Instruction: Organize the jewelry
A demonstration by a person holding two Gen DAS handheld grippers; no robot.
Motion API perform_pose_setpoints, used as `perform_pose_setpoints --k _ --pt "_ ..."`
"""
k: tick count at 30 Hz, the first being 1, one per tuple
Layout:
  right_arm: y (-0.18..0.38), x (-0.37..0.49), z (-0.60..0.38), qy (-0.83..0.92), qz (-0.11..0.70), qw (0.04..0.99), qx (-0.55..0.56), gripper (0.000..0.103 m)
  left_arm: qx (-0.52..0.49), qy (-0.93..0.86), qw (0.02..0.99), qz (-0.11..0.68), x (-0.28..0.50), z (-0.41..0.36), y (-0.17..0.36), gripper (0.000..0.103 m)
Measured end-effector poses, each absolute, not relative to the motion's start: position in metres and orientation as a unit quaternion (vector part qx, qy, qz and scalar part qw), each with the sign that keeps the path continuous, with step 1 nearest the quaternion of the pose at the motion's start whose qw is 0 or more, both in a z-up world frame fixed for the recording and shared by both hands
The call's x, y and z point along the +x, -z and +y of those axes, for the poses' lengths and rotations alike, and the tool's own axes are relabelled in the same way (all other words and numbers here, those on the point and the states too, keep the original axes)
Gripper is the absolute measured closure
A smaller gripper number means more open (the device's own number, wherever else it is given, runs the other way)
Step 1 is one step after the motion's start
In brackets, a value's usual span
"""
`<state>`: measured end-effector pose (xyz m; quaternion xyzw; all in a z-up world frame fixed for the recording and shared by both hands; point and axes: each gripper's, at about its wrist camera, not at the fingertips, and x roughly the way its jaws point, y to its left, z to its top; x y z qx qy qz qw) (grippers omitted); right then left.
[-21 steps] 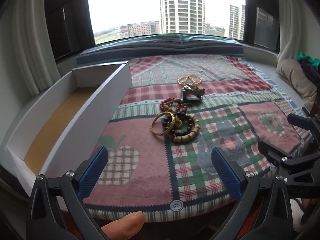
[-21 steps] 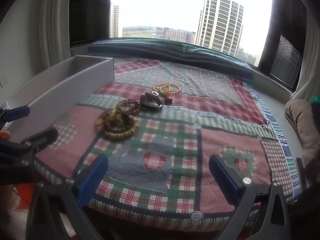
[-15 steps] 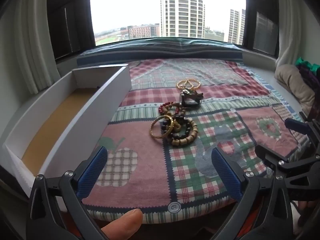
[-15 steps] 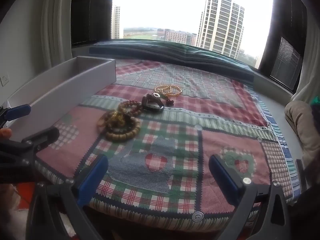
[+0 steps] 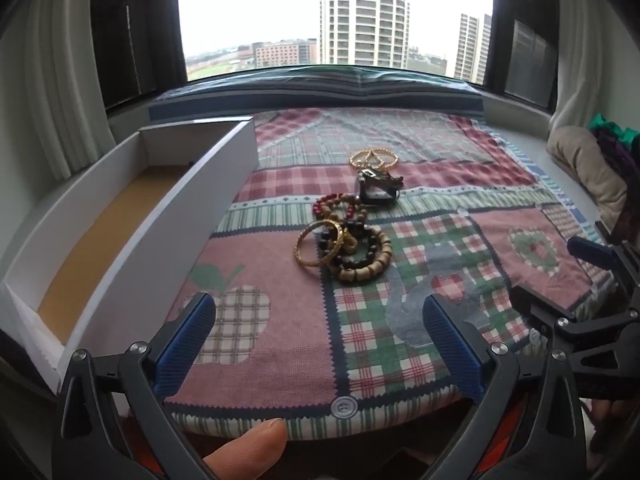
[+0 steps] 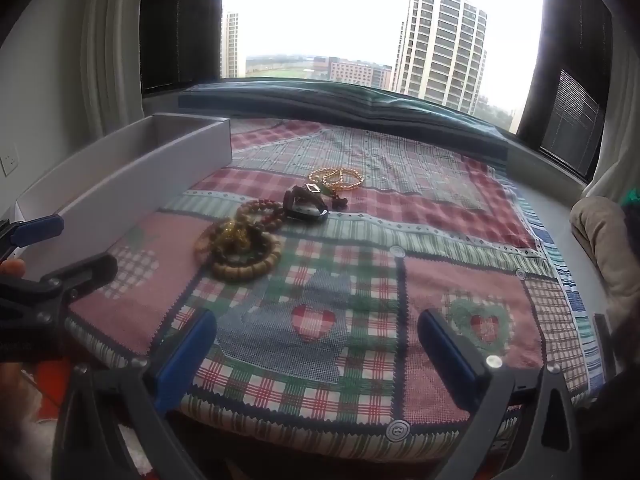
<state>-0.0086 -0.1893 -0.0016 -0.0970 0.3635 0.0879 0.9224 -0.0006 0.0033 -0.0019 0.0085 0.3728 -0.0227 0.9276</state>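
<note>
Patchwork quilt | left claw wide open, empty | right claw wide open, empty | bracelets untouched

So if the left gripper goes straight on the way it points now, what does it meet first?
Probably the patchwork quilt just ahead of the open left gripper, before the bracelet pile; depth is hard to judge.
</note>
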Motion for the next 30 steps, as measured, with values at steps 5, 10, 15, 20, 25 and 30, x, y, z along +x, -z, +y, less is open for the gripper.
perform_pose_setpoints --k 5,10,15,20,25,30 --pt "0.0030 -0.0086 -0.1908 -0.088 0.365 0.922 -0.093 0.001 0.007 0.026 0.926 0.376 -0.0012 0.0020 0.0031 0.000" --pt "0.0029 -0.0085 -0.1906 -0.088 0.365 0.922 -0.093 0.001 0.007 0.027 0.925 0.378 -0.0008 0.0017 0.0035 0.000" --pt "0.0040 -0.0084 -0.1904 -0.089 0.367 0.921 -0.092 0.001 0.003 0.027 0.922 0.386 0.0011 0.0024 0.0054 0.000" --pt "0.0046 -0.0078 -0.1898 -0.089 0.367 0.921 -0.092 0.001 0.004 0.029 0.923 0.385 0.0004 0.0018 0.0044 0.000" --pt "0.0046 -0.0078 -0.1899 -0.089 0.368 0.921 -0.091 0.001 0.004 0.029 0.922 0.387 0.0011 0.0017 0.0050 0.000" --pt "0.0044 -0.0076 -0.1893 -0.089 0.367 0.921 -0.091 0.001 0.004 0.029 0.922 0.386 0.0013 0.0019 0.0051 0.000"
